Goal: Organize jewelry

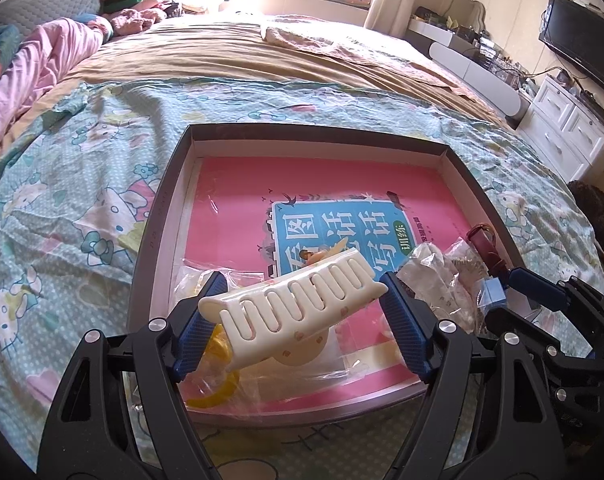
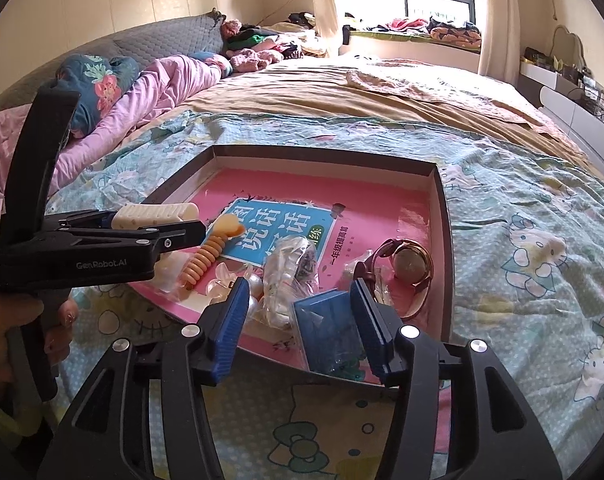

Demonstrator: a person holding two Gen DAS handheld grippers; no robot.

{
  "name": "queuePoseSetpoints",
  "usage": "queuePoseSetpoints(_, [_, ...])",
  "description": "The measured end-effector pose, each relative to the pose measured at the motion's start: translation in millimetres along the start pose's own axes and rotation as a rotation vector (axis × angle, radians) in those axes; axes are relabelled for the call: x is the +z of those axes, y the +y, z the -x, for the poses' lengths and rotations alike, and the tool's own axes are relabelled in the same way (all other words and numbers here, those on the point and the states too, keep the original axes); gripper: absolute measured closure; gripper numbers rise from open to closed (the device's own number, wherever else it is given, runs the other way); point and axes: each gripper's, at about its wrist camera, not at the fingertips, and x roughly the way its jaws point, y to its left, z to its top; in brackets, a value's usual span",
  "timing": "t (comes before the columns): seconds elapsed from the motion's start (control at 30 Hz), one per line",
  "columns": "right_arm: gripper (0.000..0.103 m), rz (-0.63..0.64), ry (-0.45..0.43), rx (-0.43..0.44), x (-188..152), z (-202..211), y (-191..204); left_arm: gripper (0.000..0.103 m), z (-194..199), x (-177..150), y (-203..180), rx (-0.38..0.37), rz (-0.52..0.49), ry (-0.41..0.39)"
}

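My left gripper (image 1: 302,284) is shut on a white toothed hair claw (image 1: 302,304), held just above the near end of a dark-rimmed tray (image 1: 313,130). The claw (image 2: 158,212) also shows at the left of the right wrist view. My right gripper (image 2: 300,286) stands open over the tray's near right corner. A small blue box (image 2: 329,320) lies between its fingers, against the right one and clear of the left one. In the tray lie a maroon-strapped watch (image 2: 405,268), an orange spiral tie (image 2: 206,260), clear bags (image 2: 290,264) and a yellow ring (image 1: 218,392).
The tray (image 2: 325,154) rests on a bed with a cartoon-cat sheet (image 1: 82,208), and a pink book (image 1: 341,188) lines its bottom. A pink quilt (image 2: 162,84) lies far left. White drawers (image 1: 569,128) and a television (image 1: 581,40) stand at the right.
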Motion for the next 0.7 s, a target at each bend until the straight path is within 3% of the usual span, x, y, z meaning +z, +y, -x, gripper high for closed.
queuePoseSetpoints(0.1, [0.045,-0.003,-0.009,-0.007,-1.0,6.5,-1.0,0.033,1.4,-0.8,-1.6,0.0,-0.003,0.001])
queuePoseSetpoints(0.43, [0.016,-0.035,-0.084,-0.023,-3.8,48.5,-5.8,0.017,28.3,-3.6,-12.3,-0.008,-0.015,-0.033])
queuePoseSetpoints(0.53, [0.012,-0.034,-0.115,-0.026,-4.9,65.4,-4.5,0.01,44.8,-7.3,-15.3,-0.005,-0.02,-0.057])
queuePoseSetpoints(0.7, [0.006,-0.036,-0.155,-0.034,-11.8,90.4,-1.9,0.01,73.3,-17.6,-18.5,0.006,-0.025,-0.09])
